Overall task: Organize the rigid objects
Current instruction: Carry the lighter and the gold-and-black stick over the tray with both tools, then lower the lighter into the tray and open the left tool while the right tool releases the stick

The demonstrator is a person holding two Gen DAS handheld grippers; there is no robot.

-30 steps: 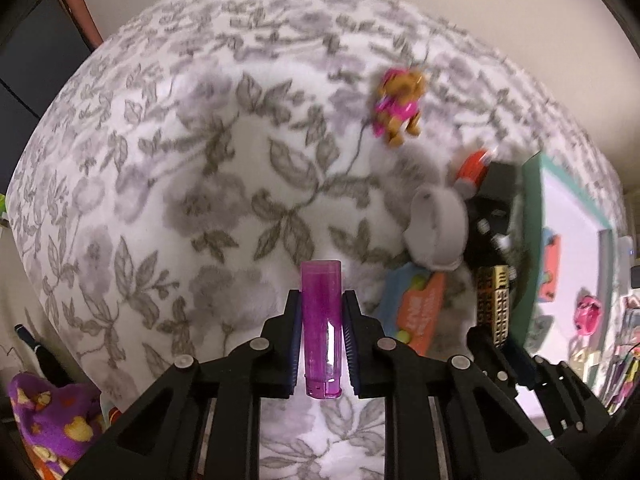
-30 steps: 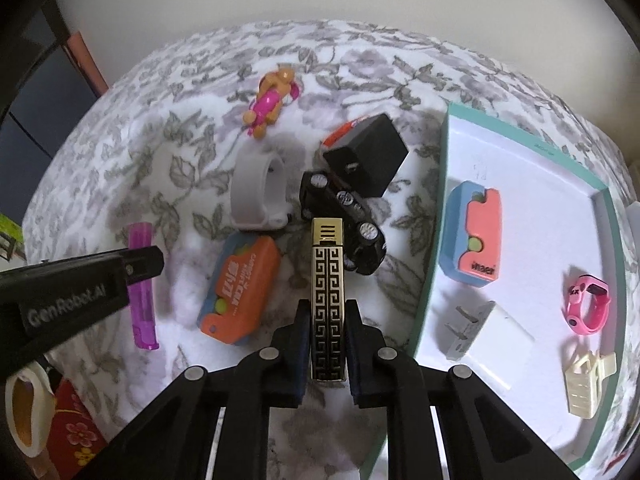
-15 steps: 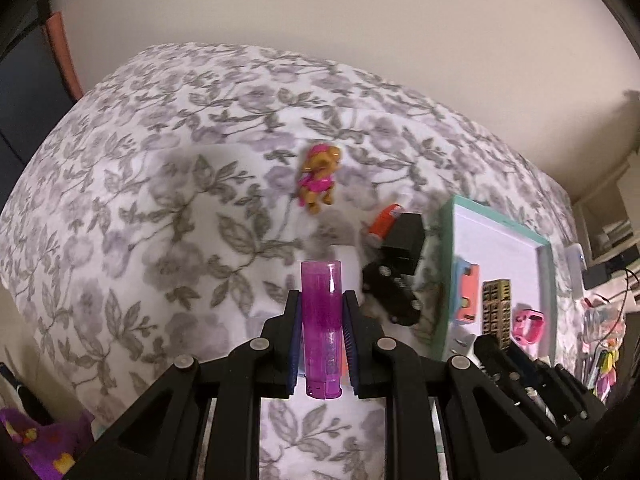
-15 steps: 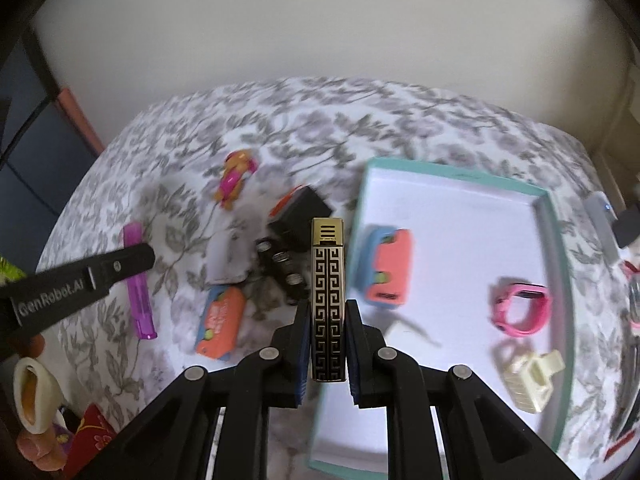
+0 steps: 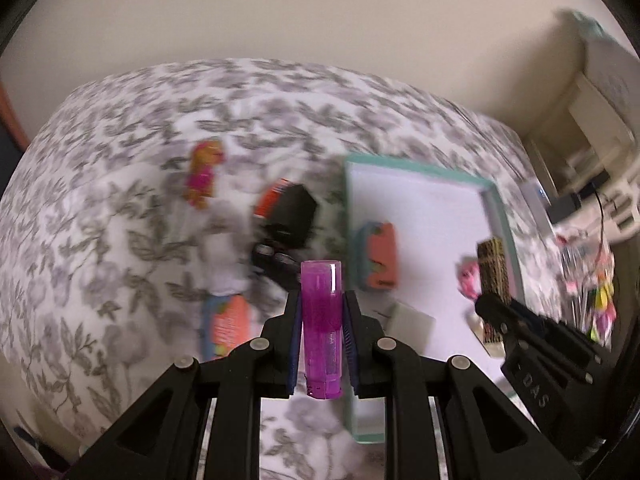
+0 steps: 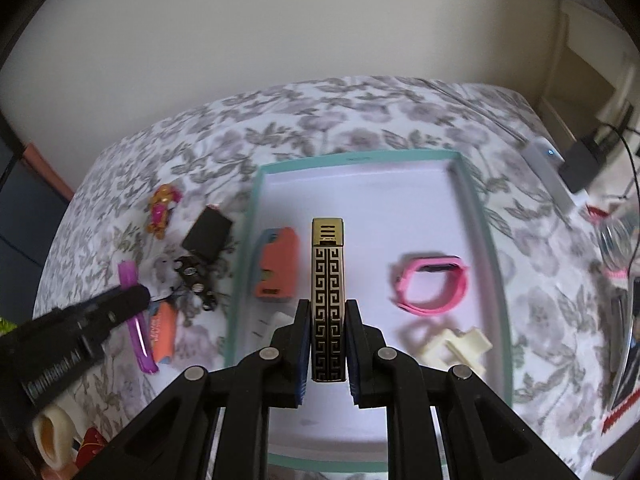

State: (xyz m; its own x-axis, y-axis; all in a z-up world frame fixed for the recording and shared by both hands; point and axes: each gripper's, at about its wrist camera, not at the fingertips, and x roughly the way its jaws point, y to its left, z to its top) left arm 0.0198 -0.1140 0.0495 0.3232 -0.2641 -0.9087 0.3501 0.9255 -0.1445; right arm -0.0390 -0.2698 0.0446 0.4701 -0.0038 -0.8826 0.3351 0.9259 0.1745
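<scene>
My left gripper (image 5: 322,312) is shut on a purple lighter (image 5: 321,320) and holds it above the flowered bed, near the left rim of the teal tray (image 5: 416,170). My right gripper (image 6: 328,320) is shut on a gold-and-black patterned lighter (image 6: 328,300) and holds it over the middle of the teal tray (image 6: 356,159). In the tray lie an orange-and-blue case (image 6: 278,266), a pink watch band (image 6: 434,284), a cream clip (image 6: 456,346) and a white plug (image 5: 412,318).
On the bedspread left of the tray lie a pup figurine (image 6: 162,210), a black box (image 6: 208,232), a black toy car (image 6: 198,282), a white ring (image 5: 222,264) and an orange case (image 5: 230,326). A white shelf (image 5: 600,120) stands at the right.
Both grippers have risen and moved right toward the tray, each still holding its lighter. The right gripper now hangs over the tray's middle; the left nears its left rim.
</scene>
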